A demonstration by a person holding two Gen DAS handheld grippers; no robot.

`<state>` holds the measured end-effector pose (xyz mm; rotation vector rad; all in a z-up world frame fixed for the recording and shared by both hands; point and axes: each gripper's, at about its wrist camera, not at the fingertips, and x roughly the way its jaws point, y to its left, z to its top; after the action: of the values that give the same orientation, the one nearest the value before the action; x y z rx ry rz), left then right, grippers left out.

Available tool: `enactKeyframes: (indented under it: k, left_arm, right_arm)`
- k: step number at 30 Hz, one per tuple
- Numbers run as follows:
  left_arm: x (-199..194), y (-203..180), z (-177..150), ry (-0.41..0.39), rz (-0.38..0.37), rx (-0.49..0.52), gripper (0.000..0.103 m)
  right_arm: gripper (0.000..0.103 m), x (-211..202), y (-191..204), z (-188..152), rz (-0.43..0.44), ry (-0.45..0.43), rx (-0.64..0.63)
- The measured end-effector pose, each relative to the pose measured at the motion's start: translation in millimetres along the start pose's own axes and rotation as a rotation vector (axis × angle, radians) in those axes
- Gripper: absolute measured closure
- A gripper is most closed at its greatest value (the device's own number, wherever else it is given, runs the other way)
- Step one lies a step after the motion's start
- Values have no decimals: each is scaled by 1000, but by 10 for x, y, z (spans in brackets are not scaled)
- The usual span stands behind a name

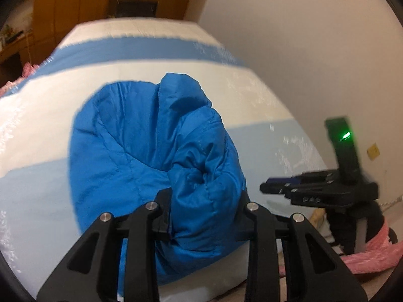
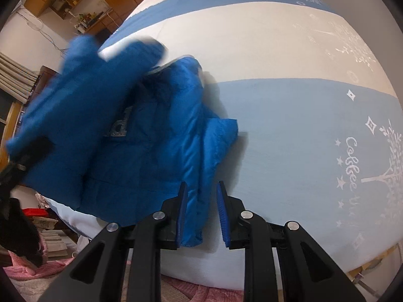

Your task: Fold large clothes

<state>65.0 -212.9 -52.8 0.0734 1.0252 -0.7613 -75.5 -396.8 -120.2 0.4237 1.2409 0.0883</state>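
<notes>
A blue puffer jacket (image 1: 141, 146) lies bunched on the striped bed. My left gripper (image 1: 205, 209) is shut on a thick fold of the jacket, which bulges between its fingers. In the right wrist view the jacket (image 2: 141, 138) lies to the left, one part lifted and blurred at the upper left. My right gripper (image 2: 201, 209) is open, its blue pads either side of the jacket's lower right edge, not clamped. The right gripper also shows in the left wrist view (image 1: 277, 188) at the right, beside the jacket.
The bed cover (image 2: 289, 125) has white, light blue and dark blue stripes with white print at the right. Pink fabric (image 1: 372, 254) lies on the floor by the bed's near edge. Wooden cabinets (image 1: 75, 2) stand behind the bed; a white wall (image 1: 302, 37) is right.
</notes>
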Motion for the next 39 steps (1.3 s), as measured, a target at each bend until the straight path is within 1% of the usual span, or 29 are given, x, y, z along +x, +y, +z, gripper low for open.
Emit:
enactKeyframes:
  k: [3, 5, 8, 14, 16, 18, 20, 21, 22, 23, 24, 25, 27, 28, 30, 31, 32, 34, 35, 36, 38, 39]
  left_arm:
    - [296, 64, -74, 71, -13, -25, 71]
    - [461, 94, -106, 105, -25, -41, 70]
    - [620, 137, -174, 134, -39, -68, 68]
    - [752, 115, -357, 137, 6, -43, 66]
    - [771, 95, -370, 134, 14, -41, 66]
    - [770, 101, -366, 133, 13, -51, 66]
    - [743, 99, -280, 134, 3, -79, 66]
    - [706, 102, -288, 133, -5, -94, 66]
    - [678, 88, -297, 132, -16, -102, 65]
    - [625, 84, -294, 129, -37, -114, 61]
    - [563, 71, -286, 127, -58, -128, 57]
    - [500, 83, -295, 127, -75, -138, 55]
    - [328, 89, -280, 121, -140, -163, 46]
    - [255, 92, -277, 115, -176, -173, 44]
    - [26, 121, -257, 91, -262, -192, 42]
    - [-57, 138, -251, 78, -272, -191, 41]
    - [-166, 178, -235, 58, -266, -191, 41]
    - [-298, 320, -216, 31, -217, -217, 41]
    - [-341, 446, -208, 20, -169, -241, 41]
    - [-346, 548, -202, 21, -103, -261, 41]
    - [-325, 719, -193, 33, 27, -291, 42]
    - [-290, 832, -187, 39, 91, -308, 42]
  right_arm:
    - [79, 25, -49, -1, 4, 4, 6]
    - [79, 38, -88, -13, 9, 8, 11]
    - [79, 56, -148, -12, 17, 15, 19]
    - [79, 99, -178, 0, 31, 22, 17]
    - [79, 118, -163, 8, 34, 25, 12]
    - [79, 140, -130, 11, 38, 29, 7]
    - [79, 136, -80, 18, 43, 31, -2]
    - [79, 130, -52, 24, 43, 29, -6]
    - [76, 108, -30, 43, 42, 24, -11]
    - [71, 80, -16, 61, 44, 18, -14]
    - [69, 39, 2, 89, 47, 7, -16]
    - [69, 2, 13, 113, 49, -1, -20]
    - [68, -73, 37, 188, 60, -16, -26]
    - [66, -102, 30, 220, 71, -20, -27]
    - [59, -157, 55, 286, 105, -25, -27]
    - [53, -186, 81, 329, 128, -27, -28]
    - [46, -199, 113, 370, 145, -28, -28]
    - [37, -194, 169, 456, 192, -19, -21]
    - [36, -192, 190, 482, 209, -12, -17]
    - [36, -150, 206, 540, 231, 3, -5]
    - [32, -43, 241, 627, 255, 30, 11]
    - [32, 26, 241, 672, 262, 49, 28]
